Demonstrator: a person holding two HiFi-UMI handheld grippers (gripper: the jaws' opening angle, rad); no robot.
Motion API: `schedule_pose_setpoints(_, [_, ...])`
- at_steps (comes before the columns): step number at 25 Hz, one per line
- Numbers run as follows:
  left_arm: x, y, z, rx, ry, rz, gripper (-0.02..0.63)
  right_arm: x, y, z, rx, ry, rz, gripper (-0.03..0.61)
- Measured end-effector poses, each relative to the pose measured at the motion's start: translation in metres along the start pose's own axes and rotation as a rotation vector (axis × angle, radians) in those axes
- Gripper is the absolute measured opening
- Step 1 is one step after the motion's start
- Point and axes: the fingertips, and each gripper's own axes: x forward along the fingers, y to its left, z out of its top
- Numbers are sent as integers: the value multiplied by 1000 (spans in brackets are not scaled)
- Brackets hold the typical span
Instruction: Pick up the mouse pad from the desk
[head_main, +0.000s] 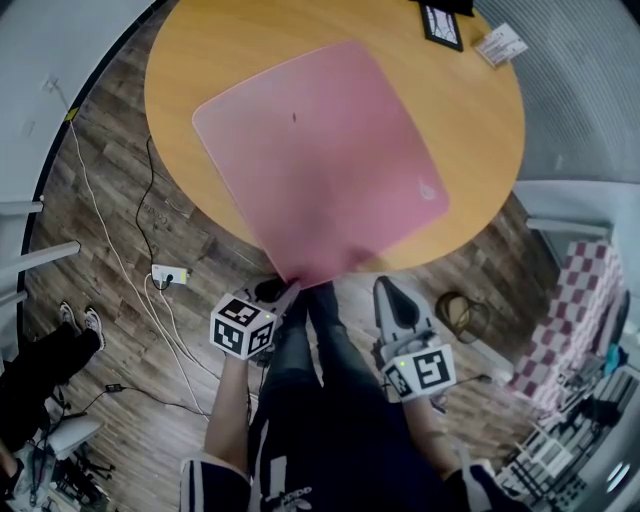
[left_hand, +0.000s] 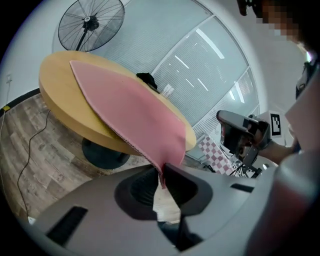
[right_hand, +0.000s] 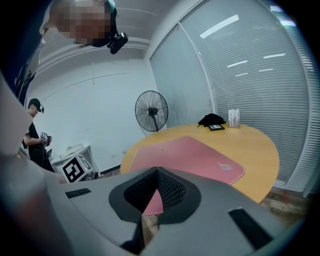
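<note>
Left gripper (left_hand: 162, 173) pinches the mouse pad (left_hand: 131, 111) by its overhanging corner (right gripper (right_hand: 156, 170) pressed together).

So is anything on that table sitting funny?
Yes. The pink mouse pad lies crooked, and its near corner hangs off the edge of the round table, pinched in the left tongs. Nothing looks spilled or broken.
</note>
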Motion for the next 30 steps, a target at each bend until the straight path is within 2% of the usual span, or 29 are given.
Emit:
schedule_pose_setpoints(4, [-7, -8, 6, 27, -19, -16, 23, 5, 3, 3, -4, 3, 5, 2])
schedule_pose_setpoints(10, [-22, -16, 22, 66, -57, -52, 20, 16, 10, 17, -40, -25, 8, 2])
schedule_pose_setpoints(14, [-35, -25, 41, 107, -111, -52, 20, 18, 12, 28, -58, -47, -2, 2])
schedule_pose_setpoints(16, [-39, -30, 52, 122, -144, -52, 20, 16, 13, 34, -29, -66, -16, 2])
schedule_pose_setpoints(22, [-46, -40, 90, 111, -248, -73, 20, 5, 2, 47, -2, -110, -75, 2])
schedule_pose_setpoints(25, [-50, -42, 111, 159, -296, -35, 20, -3, -4, 53, -12, -127, -102, 2])
schedule_pose_setpoints(28, [-49, -44, 129, 222, -311, 8, 20, -9, -16, 57, -51, -134, -135, 2])
schedule_pose_setpoints(30, [-47, -46, 140, 233, -321, 20, 20, -12, -20, 65, -50, -153, -138, 2])
